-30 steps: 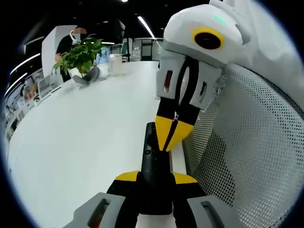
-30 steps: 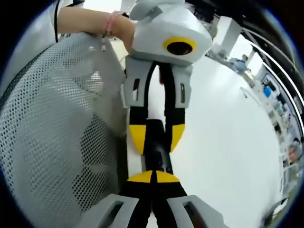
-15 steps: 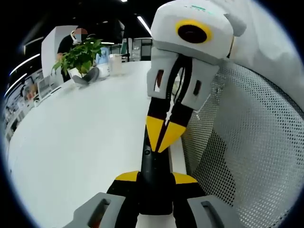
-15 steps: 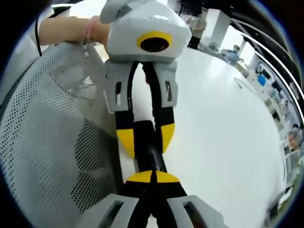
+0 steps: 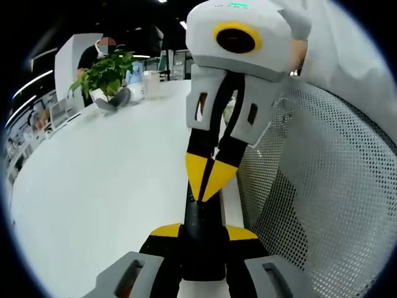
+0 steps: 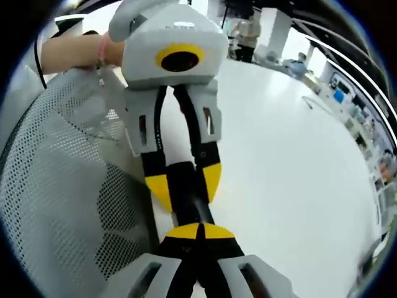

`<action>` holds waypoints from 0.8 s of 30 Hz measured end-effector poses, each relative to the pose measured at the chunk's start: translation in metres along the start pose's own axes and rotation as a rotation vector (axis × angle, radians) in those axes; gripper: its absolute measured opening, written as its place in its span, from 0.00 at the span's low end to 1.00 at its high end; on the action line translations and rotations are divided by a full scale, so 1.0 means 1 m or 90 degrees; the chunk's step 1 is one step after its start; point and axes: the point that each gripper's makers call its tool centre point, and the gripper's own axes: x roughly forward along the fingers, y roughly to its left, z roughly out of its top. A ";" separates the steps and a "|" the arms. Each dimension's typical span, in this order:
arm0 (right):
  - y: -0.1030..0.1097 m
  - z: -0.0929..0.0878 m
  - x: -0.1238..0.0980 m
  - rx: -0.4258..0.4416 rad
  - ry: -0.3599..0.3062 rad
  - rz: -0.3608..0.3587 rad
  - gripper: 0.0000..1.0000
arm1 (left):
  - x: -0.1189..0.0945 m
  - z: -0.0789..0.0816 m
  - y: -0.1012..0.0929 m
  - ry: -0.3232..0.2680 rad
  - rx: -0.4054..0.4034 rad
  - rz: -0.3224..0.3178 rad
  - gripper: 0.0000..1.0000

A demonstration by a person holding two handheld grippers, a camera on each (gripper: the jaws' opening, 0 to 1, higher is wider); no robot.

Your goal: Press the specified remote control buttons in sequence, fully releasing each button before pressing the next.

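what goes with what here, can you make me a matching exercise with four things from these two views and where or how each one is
Things:
1. remote control
2. right claw
3. potted plant
4. mesh chair back

Descriptions:
a. far end of the white table
b. clamped in the left claw
c. beside the table edge
d. shut, tips on the remote control

Pairs: 1-b, 2-d, 3-a, 4-c

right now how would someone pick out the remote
Start at the big white table, at its edge beside the mesh chair back. There the left claw clamps a slim black remote, the one dark bar there, with the right claw closed above it.
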 end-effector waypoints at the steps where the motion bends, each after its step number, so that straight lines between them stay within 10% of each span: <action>1: -0.001 -0.001 0.000 0.002 0.000 -0.001 0.00 | 0.000 0.000 0.000 0.000 0.000 0.000 0.24; 4: -0.012 -0.010 -0.004 -0.033 0.031 -0.039 0.00 | 0.000 0.000 0.000 0.000 -0.001 0.000 0.24; 10: -0.005 0.000 0.001 -0.005 -0.004 0.021 0.00 | 0.000 0.000 0.000 -0.001 0.000 0.000 0.24; 24: -0.012 0.002 0.008 0.050 0.082 0.064 0.00 | 0.000 0.000 0.000 -0.001 0.000 -0.001 0.24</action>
